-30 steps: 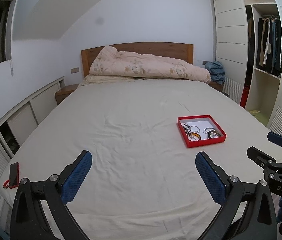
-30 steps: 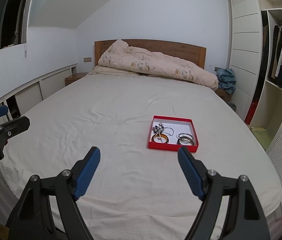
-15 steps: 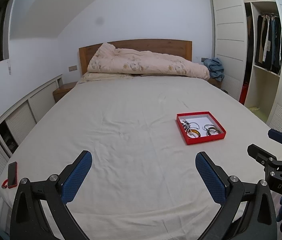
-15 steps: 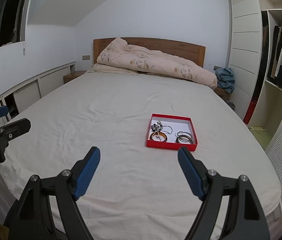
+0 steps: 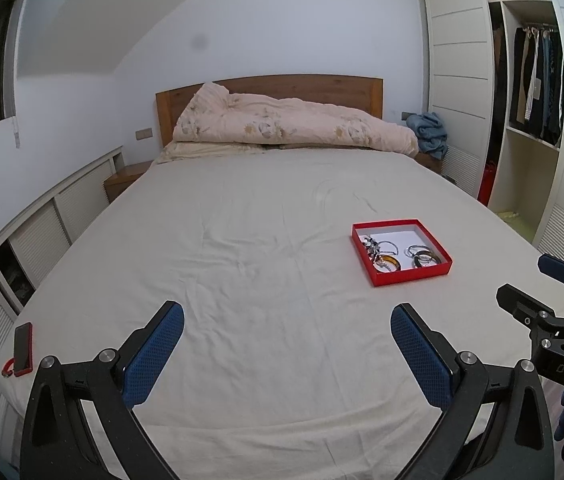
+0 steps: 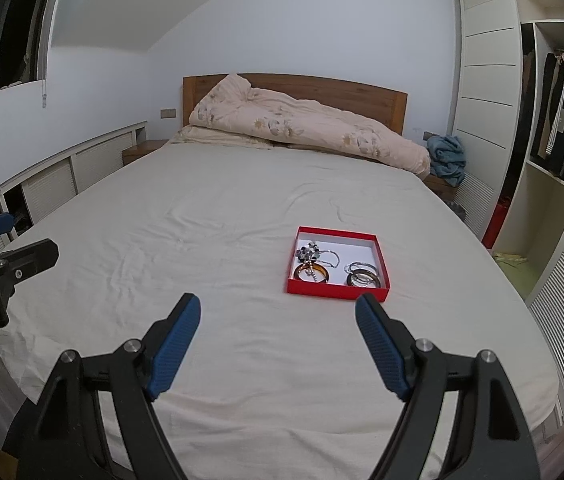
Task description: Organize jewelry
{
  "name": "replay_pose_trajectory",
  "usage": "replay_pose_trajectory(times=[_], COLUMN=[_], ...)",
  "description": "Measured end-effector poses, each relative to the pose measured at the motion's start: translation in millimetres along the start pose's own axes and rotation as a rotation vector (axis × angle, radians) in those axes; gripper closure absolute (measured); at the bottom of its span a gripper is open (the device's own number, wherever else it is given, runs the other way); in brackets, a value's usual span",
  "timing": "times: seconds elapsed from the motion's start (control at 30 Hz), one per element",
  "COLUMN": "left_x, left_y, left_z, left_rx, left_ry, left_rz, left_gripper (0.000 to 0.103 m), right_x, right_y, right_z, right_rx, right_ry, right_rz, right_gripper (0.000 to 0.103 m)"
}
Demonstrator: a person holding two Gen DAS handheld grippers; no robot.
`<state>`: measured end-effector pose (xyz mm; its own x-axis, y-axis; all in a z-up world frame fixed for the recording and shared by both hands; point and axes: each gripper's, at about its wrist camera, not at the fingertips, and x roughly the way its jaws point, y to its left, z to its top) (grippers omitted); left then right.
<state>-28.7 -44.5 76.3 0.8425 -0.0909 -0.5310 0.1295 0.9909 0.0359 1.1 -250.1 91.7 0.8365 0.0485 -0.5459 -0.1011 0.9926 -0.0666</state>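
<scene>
A shallow red box (image 5: 409,274) (image 6: 336,290) with a white floor lies on the bed sheet and holds jewelry: an amber bangle (image 6: 313,273), silver bangles (image 6: 364,275) and a beaded necklace (image 6: 310,253). My left gripper (image 5: 286,322) hovers open over the near part of the bed, the box ahead to its right. Open too is my right gripper (image 6: 277,316), with the box just beyond its right finger. Nothing sits between either pair of blue pads. Each gripper shows at the edge of the other's view.
The wide bed (image 5: 241,248) has a rolled quilt (image 5: 290,124) at the wooden headboard. A red phone (image 5: 22,349) lies on the near left corner. Low cabinets run along the left wall; an open wardrobe (image 6: 554,140) stands on the right.
In both views the bed and the box have slid slightly, the left a little more than the right. Jaws stay equally wide.
</scene>
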Motion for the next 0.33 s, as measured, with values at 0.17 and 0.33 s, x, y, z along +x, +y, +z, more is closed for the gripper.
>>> replay_pose_trajectory(times=[0.17,0.33], left_x=[0.8,0.9], left_y=[-1.3,-0.8], left_z=[-1.2,-1.7], left_rx=[-0.002,-0.009], left_ry=[-0.004,-0.007], left_rz=[-0.003,-0.007], left_gripper=[0.001,0.001], right_x=[2.3,2.9], right_y=[-2.0,-1.9], right_z=[-0.3,-0.6], right_rx=[0.0,-0.003], right_ry=[0.004,0.006], right_rz=[-0.001,-0.001], right_gripper=[0.024,0.024])
